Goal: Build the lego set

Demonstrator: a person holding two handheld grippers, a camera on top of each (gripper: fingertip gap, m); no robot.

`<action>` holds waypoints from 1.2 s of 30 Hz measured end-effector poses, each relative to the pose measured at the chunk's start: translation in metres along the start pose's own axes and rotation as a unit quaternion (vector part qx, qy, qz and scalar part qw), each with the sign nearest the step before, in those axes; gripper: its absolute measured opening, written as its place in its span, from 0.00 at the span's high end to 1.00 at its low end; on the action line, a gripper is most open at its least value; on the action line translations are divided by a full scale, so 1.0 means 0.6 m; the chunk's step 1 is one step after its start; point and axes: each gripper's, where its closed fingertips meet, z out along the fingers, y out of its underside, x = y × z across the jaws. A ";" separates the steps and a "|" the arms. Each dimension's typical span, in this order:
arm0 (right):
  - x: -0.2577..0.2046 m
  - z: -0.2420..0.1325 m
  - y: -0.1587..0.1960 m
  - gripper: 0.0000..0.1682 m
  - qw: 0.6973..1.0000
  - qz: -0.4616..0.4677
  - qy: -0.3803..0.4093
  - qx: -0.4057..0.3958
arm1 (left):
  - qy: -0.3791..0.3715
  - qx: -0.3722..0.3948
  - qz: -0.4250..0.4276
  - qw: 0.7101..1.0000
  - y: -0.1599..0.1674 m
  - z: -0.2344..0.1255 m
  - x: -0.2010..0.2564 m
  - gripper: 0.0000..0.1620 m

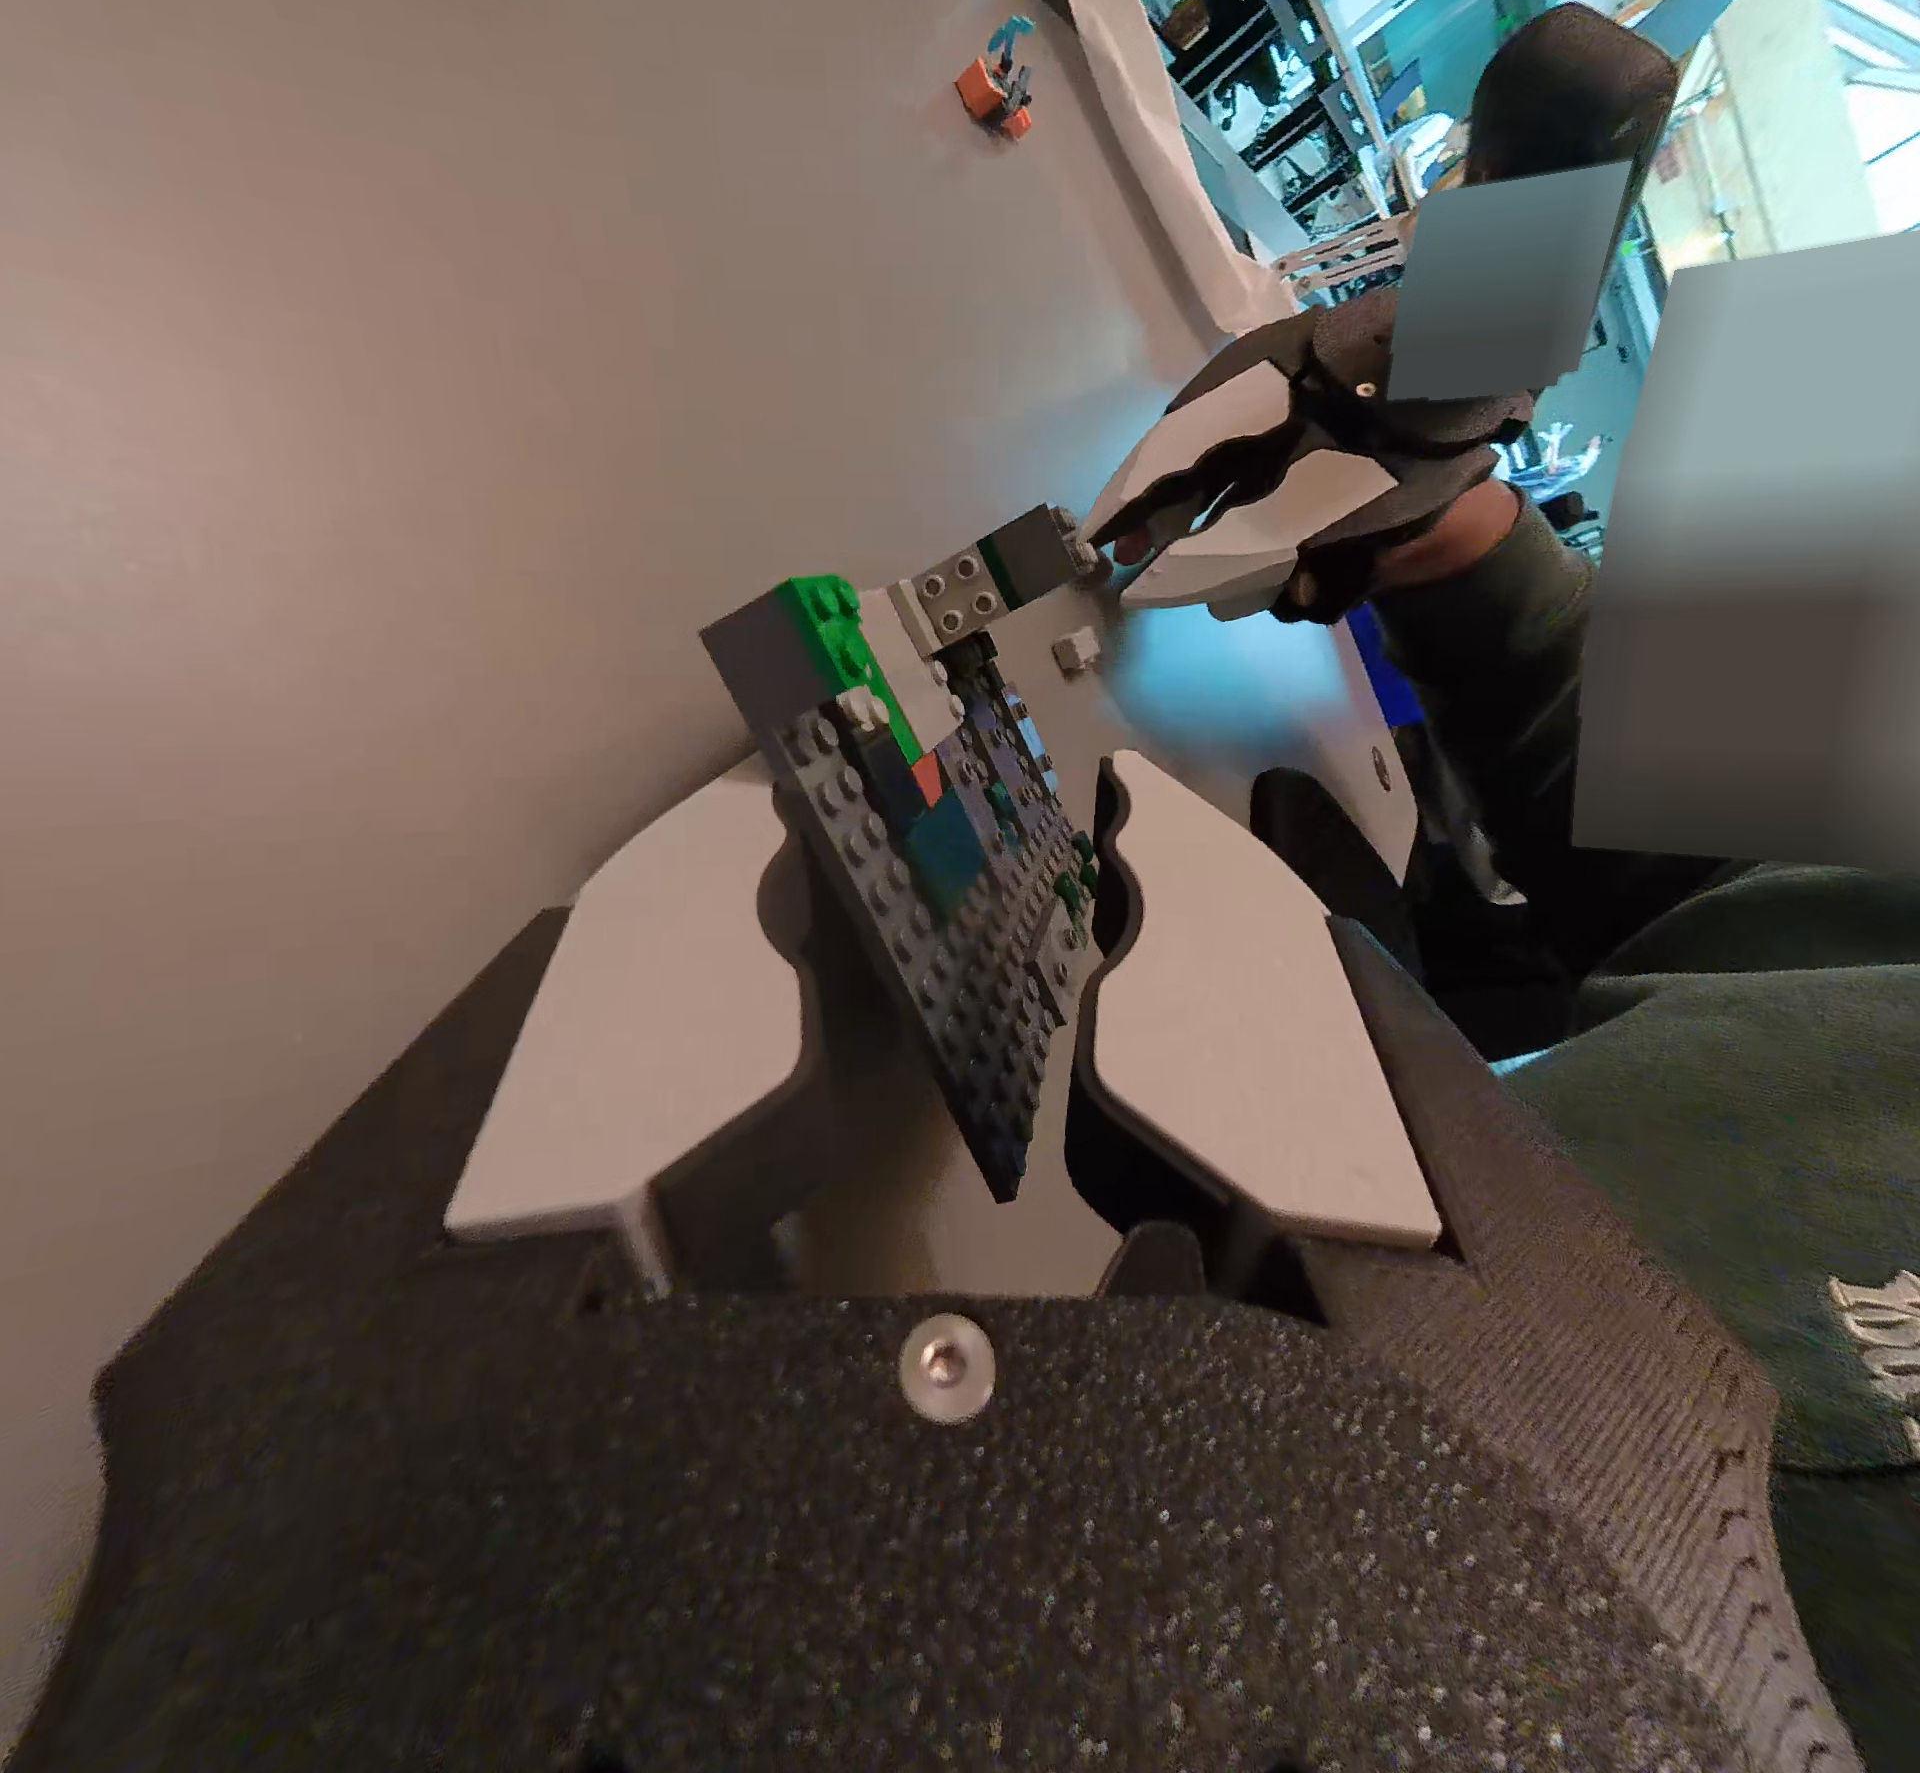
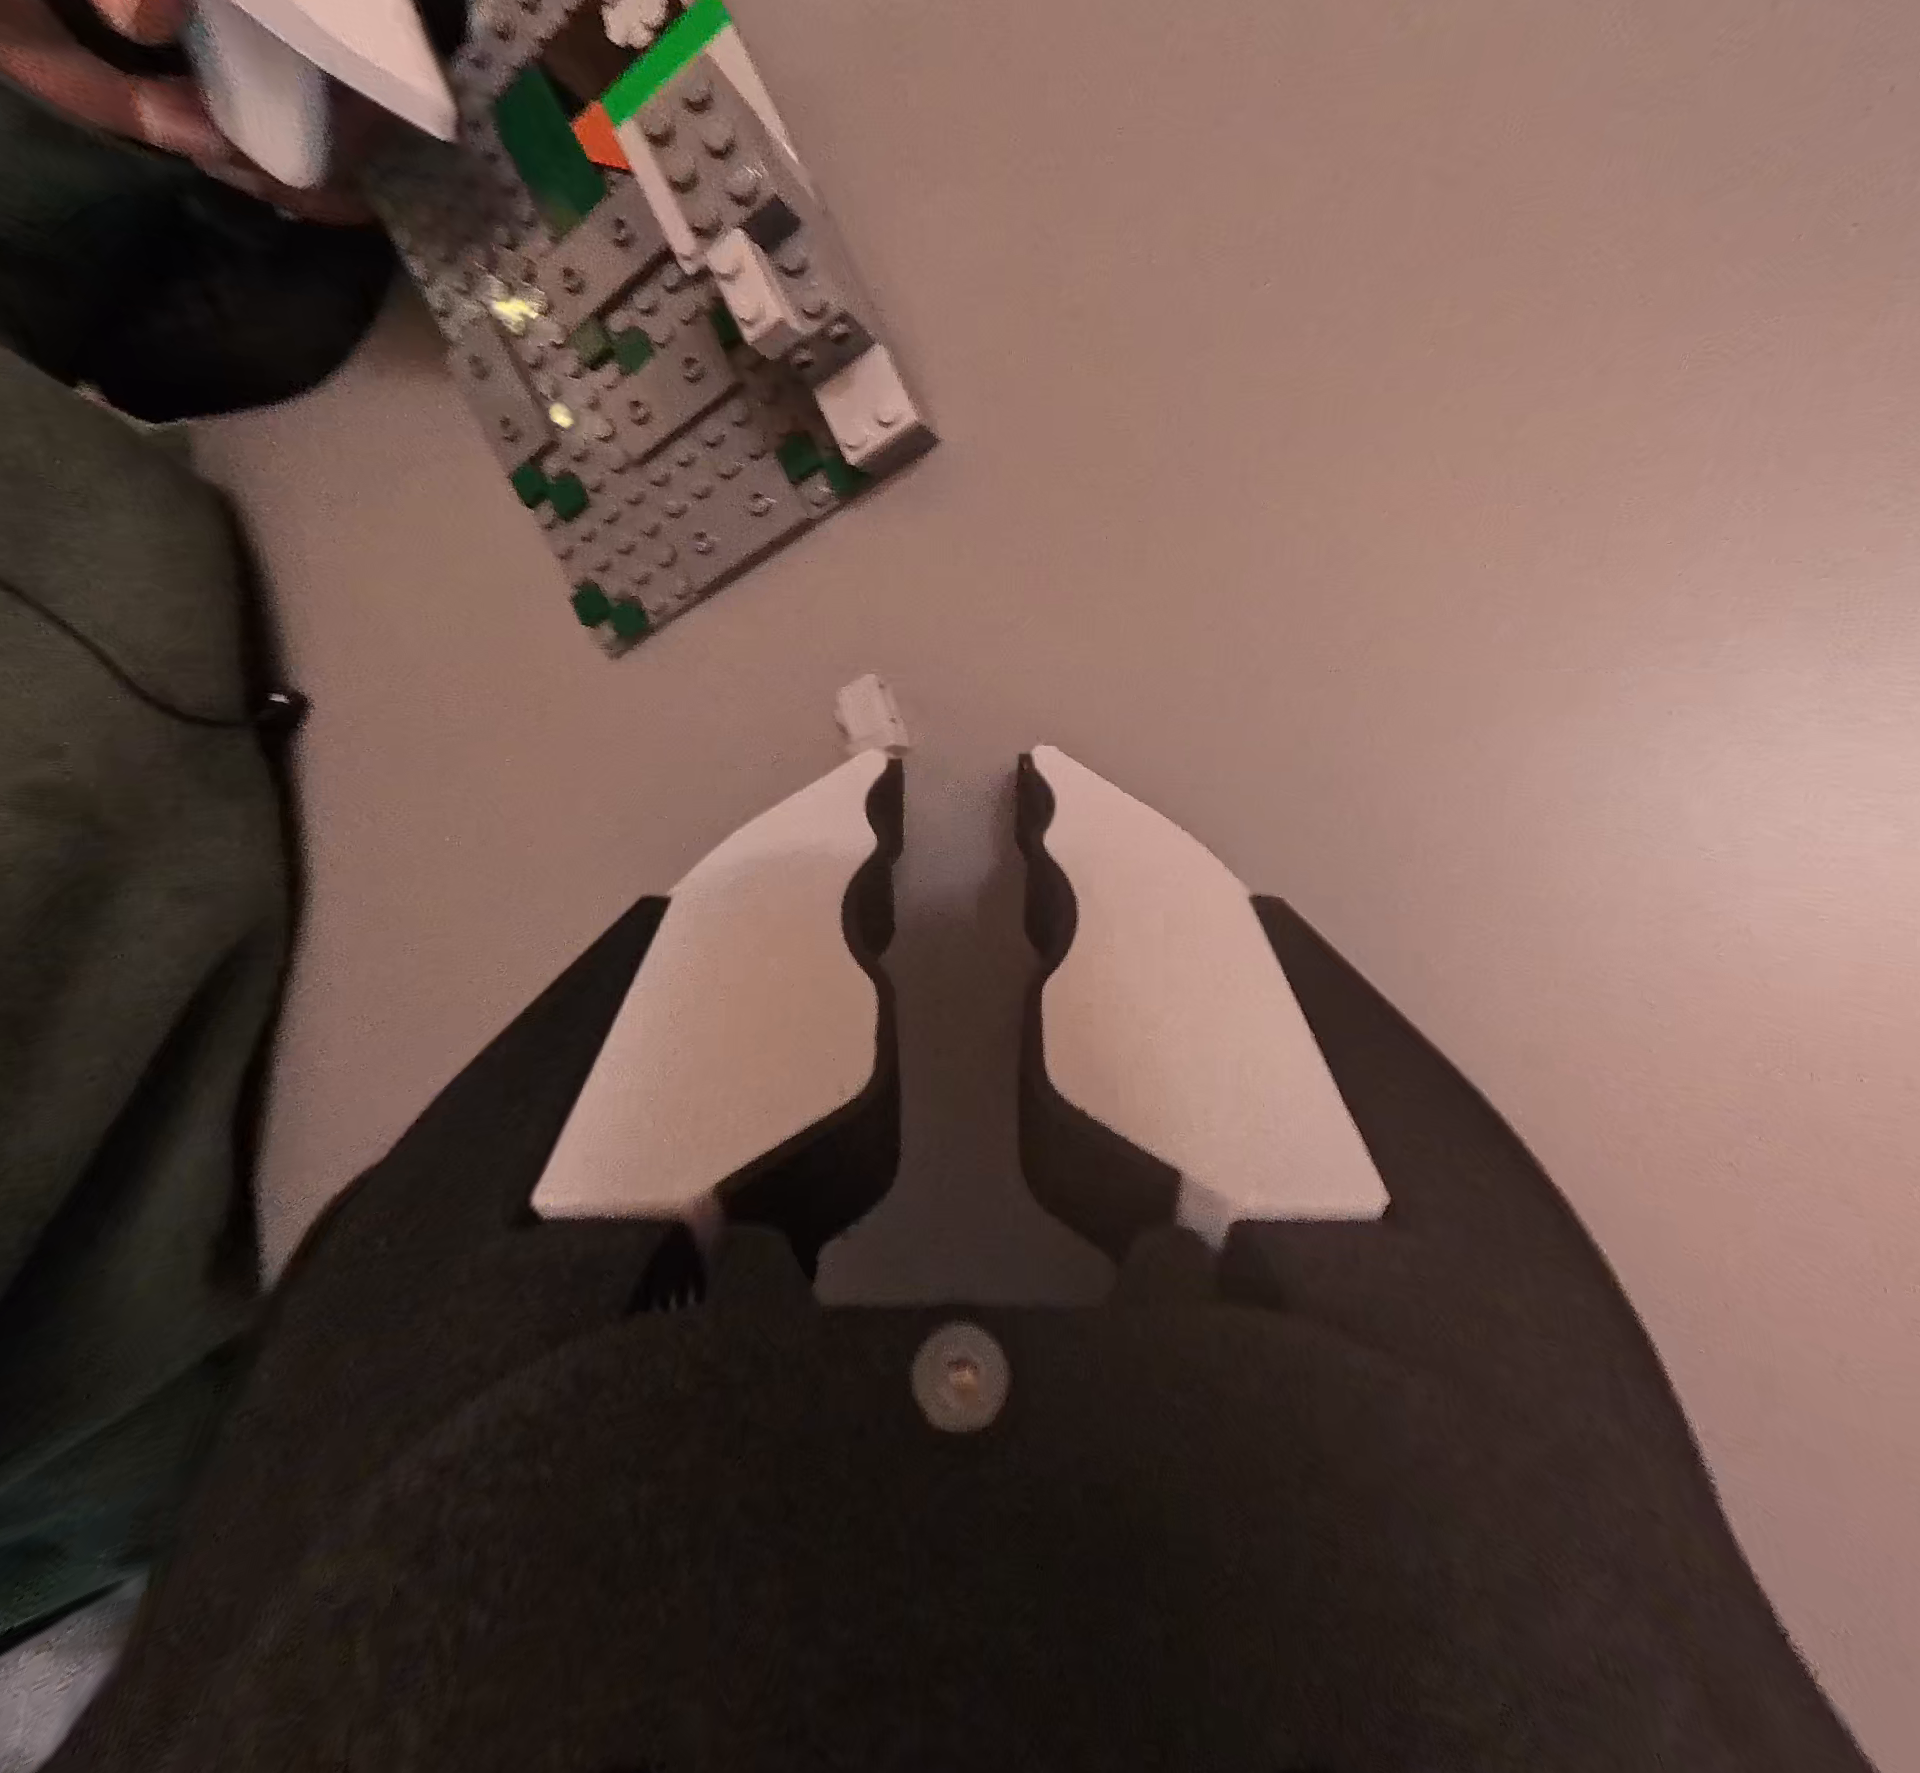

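Orange piece [image 1: 992, 90] far from build [image 1: 940, 876]

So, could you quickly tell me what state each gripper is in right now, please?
Left gripper: closed on the grey lego baseplate build, holding it tilted above the table.
Right gripper: open, holding nothing; a small light grey brick lies just past its fingertips.

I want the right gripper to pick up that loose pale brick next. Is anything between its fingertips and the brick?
Nothing visible: the right gripper is open, and the pale brick lies on bare table just beyond its left fingertip.
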 end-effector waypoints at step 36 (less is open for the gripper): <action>-0.007 -0.001 -0.006 0.90 0.992 0.037 -0.084 -0.087 | -0.200 -0.062 0.223 0.952 0.009 -0.003 -0.036 0.53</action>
